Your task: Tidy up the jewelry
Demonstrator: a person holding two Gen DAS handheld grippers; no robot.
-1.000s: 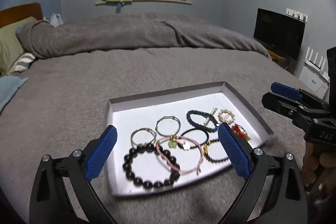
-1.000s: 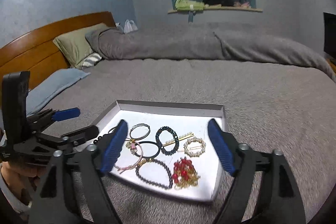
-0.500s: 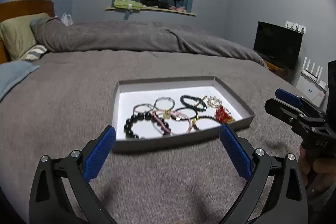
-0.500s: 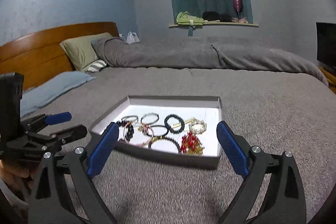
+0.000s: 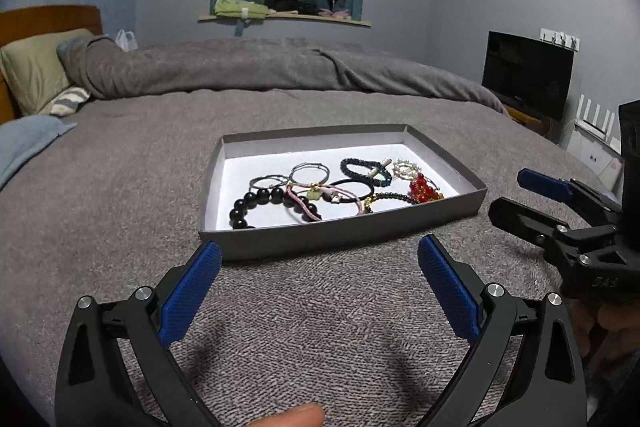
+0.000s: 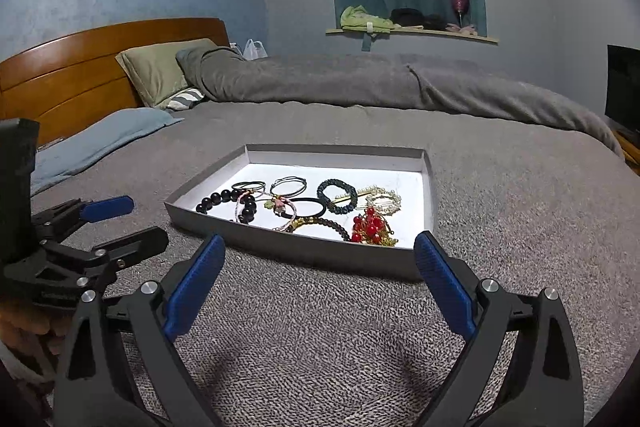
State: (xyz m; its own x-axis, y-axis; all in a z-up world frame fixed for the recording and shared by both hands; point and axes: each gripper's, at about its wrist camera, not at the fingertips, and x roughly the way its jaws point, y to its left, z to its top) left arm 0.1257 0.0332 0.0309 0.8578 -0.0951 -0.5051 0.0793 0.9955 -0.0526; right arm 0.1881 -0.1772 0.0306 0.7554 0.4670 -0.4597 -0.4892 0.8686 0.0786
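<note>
A shallow grey tray (image 5: pixel 340 233) with a white floor lies on the grey bedspread; it also shows in the right wrist view (image 6: pixel 320 249). In it lie several bracelets and hair ties: a black bead bracelet (image 5: pixel 256 201), a pink cord bracelet (image 5: pixel 308 201), a dark braided bracelet (image 5: pixel 364 169), a red bead cluster (image 5: pixel 424 185) and a gold ring piece (image 5: pixel 406 169). My left gripper (image 5: pixel 320 267) is open and empty, low over the bed just in front of the tray. My right gripper (image 6: pixel 320 263) is open and empty, in front of the tray's right corner.
The grey bedspread (image 5: pixel 120 187) stretches all around the tray. A rolled grey duvet (image 5: pixel 260 71) lies at the back. Pillows (image 6: pixel 156 71) and a wooden headboard (image 6: pixel 80 67) stand at the left. A TV (image 5: pixel 528 79) stands at the right.
Both grippers have drawn back and dropped low, from over the tray to in front of its near wall. The jewelry has not moved.
</note>
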